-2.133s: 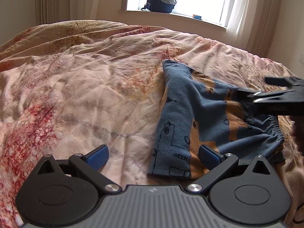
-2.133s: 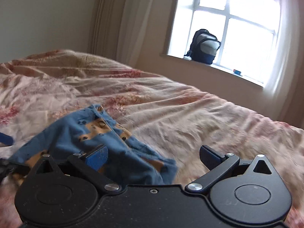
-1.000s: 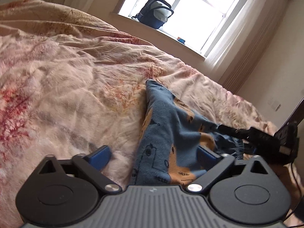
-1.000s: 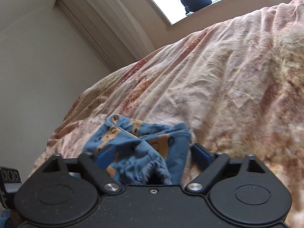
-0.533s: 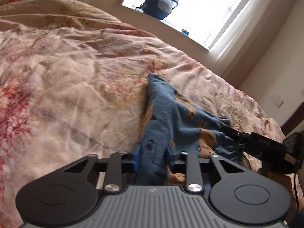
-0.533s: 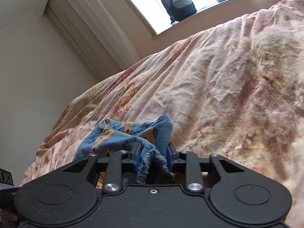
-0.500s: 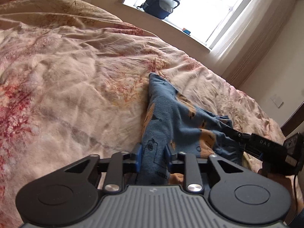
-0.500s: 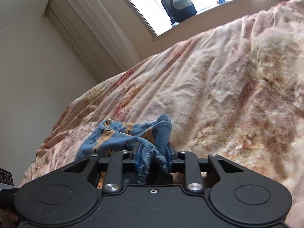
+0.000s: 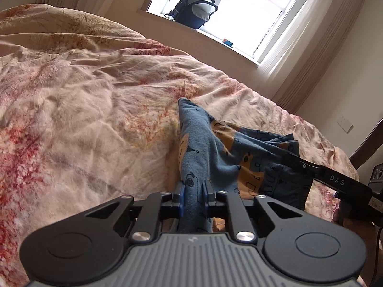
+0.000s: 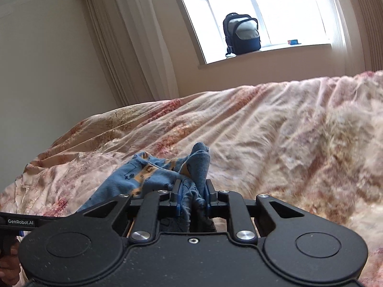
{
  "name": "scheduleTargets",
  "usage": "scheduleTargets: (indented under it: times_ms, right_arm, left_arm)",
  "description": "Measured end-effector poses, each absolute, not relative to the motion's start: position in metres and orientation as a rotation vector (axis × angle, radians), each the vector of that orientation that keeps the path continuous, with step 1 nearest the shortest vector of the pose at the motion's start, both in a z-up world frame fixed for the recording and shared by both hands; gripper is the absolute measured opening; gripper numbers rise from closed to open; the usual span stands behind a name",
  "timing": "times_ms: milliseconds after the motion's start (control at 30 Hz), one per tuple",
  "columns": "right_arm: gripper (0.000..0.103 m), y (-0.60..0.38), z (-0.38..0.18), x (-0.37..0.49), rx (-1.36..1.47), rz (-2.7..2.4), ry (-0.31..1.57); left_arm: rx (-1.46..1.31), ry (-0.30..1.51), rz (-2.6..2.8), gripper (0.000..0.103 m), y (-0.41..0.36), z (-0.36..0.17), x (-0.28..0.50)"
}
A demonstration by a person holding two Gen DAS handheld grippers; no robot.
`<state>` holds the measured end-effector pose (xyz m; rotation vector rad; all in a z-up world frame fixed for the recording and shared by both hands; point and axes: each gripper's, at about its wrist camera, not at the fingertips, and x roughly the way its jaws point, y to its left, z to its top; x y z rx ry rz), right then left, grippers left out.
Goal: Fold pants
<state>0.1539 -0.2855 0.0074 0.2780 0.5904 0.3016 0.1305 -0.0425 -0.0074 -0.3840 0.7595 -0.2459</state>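
Note:
Small blue pants (image 9: 210,143) with orange patches and line drawings lie bunched on the pink floral bed cover (image 9: 83,110). My left gripper (image 9: 193,195) is shut on one edge of the pants, and the cloth runs away from it up the bed. My right gripper (image 10: 191,197) is shut on the gathered elastic waistband of the pants (image 10: 153,172). The right gripper also shows in the left wrist view (image 9: 294,159), at the right, gripping the far side of the pants. The cloth is lifted between the two grippers.
The rumpled bed cover (image 10: 287,138) fills most of both views. A dark backpack (image 9: 195,7) stands on the windowsill, also shown in the right wrist view (image 10: 241,34). Curtains (image 10: 134,43) hang beside the window. A dark chair edge (image 9: 366,148) is at the right.
Both grippers were open over the pants, then closed on them. Since half a second ago both have lifted and tilted up, raising the cloth a little off the bed.

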Motion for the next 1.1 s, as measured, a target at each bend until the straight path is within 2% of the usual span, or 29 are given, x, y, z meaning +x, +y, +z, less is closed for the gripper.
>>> scheduleTargets:
  times_ms: [600,1100]
  right_arm:
    - [0.018,-0.256,0.043,0.167,0.217,0.358,0.526]
    - [0.017,-0.201,0.052,0.249,0.137,0.46,0.494]
  left_arm:
    - [-0.41,0.667,-0.233,0.015,-0.018,0.018,0.132]
    - [-0.387,0.538,-0.133,0.015,0.018,0.015,0.181]
